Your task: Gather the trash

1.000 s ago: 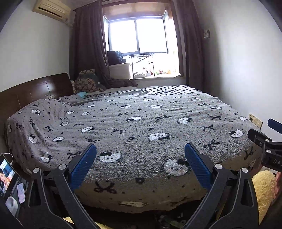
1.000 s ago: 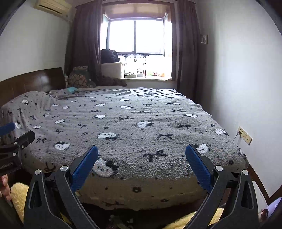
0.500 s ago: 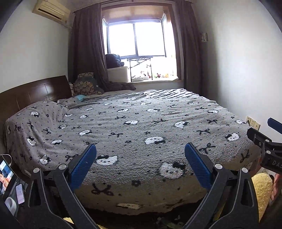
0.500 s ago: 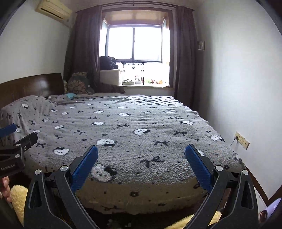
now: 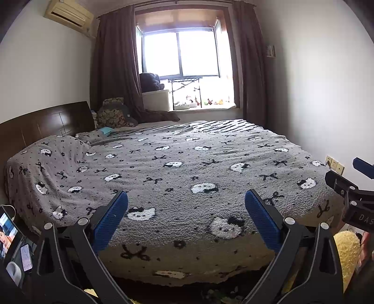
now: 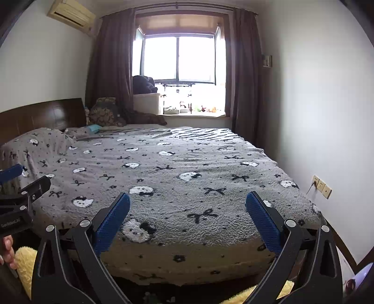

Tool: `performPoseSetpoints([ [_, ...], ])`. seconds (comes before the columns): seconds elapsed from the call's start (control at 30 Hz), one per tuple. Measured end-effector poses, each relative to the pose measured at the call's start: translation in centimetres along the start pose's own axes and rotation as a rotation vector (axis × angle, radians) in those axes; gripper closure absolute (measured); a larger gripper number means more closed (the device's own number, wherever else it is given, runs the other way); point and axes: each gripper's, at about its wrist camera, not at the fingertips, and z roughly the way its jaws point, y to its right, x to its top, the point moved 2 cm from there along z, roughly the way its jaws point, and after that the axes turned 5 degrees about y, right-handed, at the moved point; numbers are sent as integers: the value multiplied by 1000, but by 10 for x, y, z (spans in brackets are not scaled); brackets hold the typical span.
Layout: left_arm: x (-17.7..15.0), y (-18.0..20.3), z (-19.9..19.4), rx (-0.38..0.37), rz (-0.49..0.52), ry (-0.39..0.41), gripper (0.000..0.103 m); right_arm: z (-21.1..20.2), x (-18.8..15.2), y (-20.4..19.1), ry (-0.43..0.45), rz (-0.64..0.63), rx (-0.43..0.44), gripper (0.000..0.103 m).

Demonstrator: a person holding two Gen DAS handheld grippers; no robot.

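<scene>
Windowsill items too small; floor litter cut off.

Bed: fills the middle of the frame, under a grey blanket with cat faces and bows.
Headboard: dark wood, left.
Window: top centre, bright, between brown curtains.
Air conditioner: upper left, on the wall.
Wall sockets: right, low.
Phone: lower left corner, screen lit.

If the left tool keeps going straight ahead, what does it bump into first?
Probably the bed's grey blanket. The left tool is open and empty, pointing over the bed's near edge, with nothing showing in between. Depth is hard to judge through the fisheye.
</scene>
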Motion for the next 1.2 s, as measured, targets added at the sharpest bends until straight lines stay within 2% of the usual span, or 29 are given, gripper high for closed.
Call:
performPoseSetpoints([
  [1.2,-4,2,4,-9,-3,-13,8,0,-2,2,-7,0,-1,4],
])
